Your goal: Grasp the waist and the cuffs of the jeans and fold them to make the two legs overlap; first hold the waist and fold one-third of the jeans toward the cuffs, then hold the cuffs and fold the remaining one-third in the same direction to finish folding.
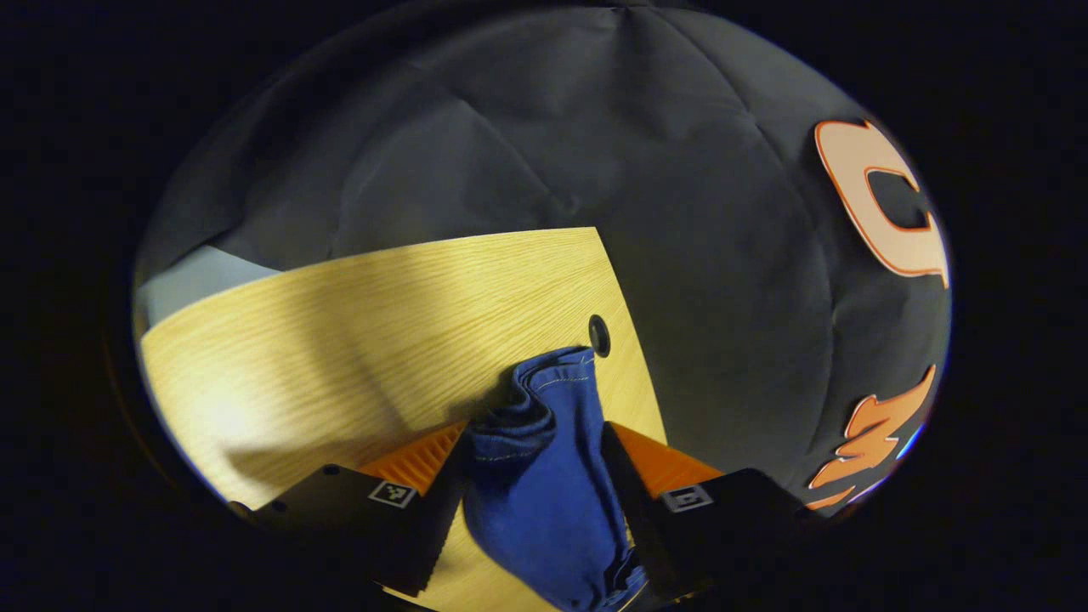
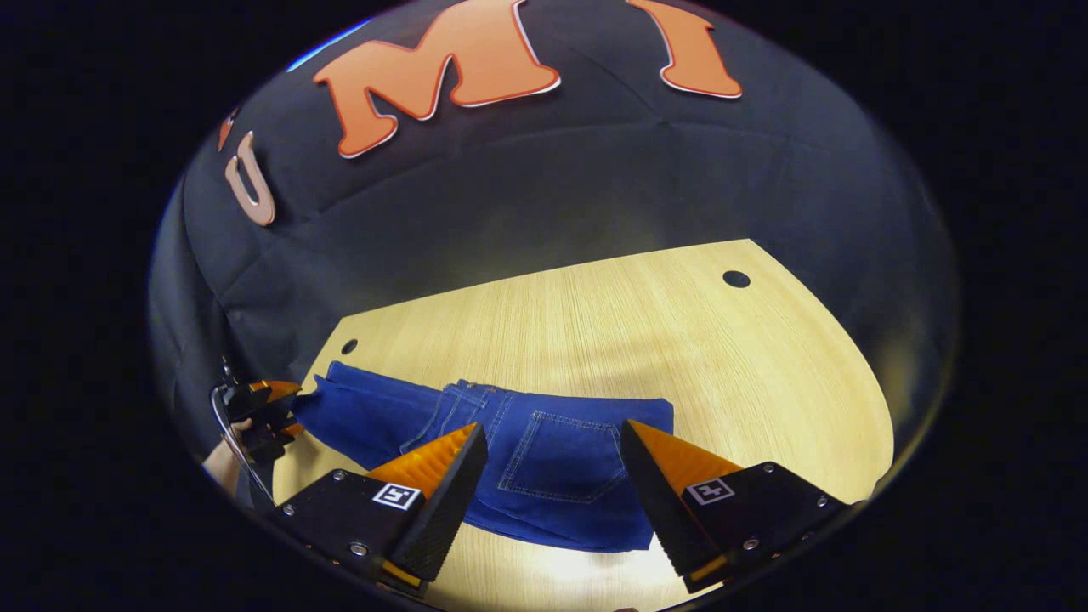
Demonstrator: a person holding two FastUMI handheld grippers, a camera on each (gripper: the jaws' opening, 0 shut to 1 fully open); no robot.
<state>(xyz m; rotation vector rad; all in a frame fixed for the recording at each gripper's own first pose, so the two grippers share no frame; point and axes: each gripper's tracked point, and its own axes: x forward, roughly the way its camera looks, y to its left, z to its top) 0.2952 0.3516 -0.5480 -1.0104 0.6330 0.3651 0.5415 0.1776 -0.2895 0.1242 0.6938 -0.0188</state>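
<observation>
I have the dark-blue denim jeans (image 2: 544, 463) lying flat on the pale wood-grain table (image 2: 680, 340), back pocket up, stretched from the waist end just ahead of my right gripper (image 2: 552, 476) out toward the far left, where the cuffs bunch up. In the left gripper view my left gripper (image 1: 535, 459) is clamped on a thick wad of cuff fabric (image 1: 544, 425), both fingers pressed into it, near the table's edge and its small round black grommet hole (image 1: 599, 335). In the right gripper view the same gripper (image 2: 270, 416) shows at the cuff end, a hand behind it. My right gripper's fingers stand apart above the seat and waist, holding nothing. I judge the denim to be soft but heavy for cloth, with stiff seams; it will drape and sag, not hold shape, and it should grip well rather than slip. The best hold looks like the waistband, thick, stitched and unlikely to tear, pinched through both layers. A shallow bite on a single layer could let the legs slide apart during the fold.
</observation>
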